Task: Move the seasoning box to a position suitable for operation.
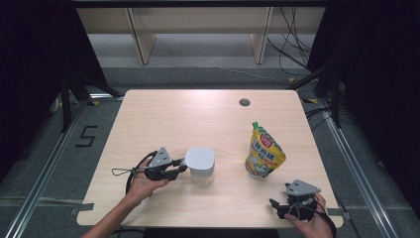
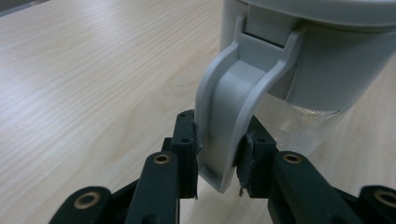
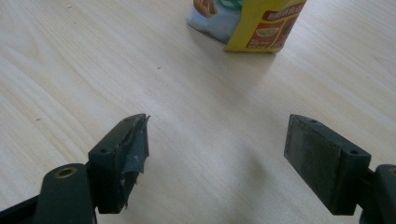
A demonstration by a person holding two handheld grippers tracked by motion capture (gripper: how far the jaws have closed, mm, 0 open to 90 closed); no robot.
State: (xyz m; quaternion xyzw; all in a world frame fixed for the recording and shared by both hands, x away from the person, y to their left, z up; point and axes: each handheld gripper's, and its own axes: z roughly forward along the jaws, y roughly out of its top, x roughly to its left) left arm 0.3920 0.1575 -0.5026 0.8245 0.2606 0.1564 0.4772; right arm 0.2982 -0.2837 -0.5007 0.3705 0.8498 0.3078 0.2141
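Upright near the front-middle of the pale wood-grain surface (image 1: 163,114), a grey-lidded jug (image 1: 200,165) points its handle (image 2: 229,116) toward the left tool (image 1: 177,169).

Smooth, curved grey plastic, the handle is pinched between that tool's black jaws; the jug's lower wall looks clear. The yellow printed pouch (image 1: 264,151) stands upright, green cap uppermost, right of the jug. The right tool (image 1: 278,206) rests low at the front-right corner, jaws spread wide, hand behind it.
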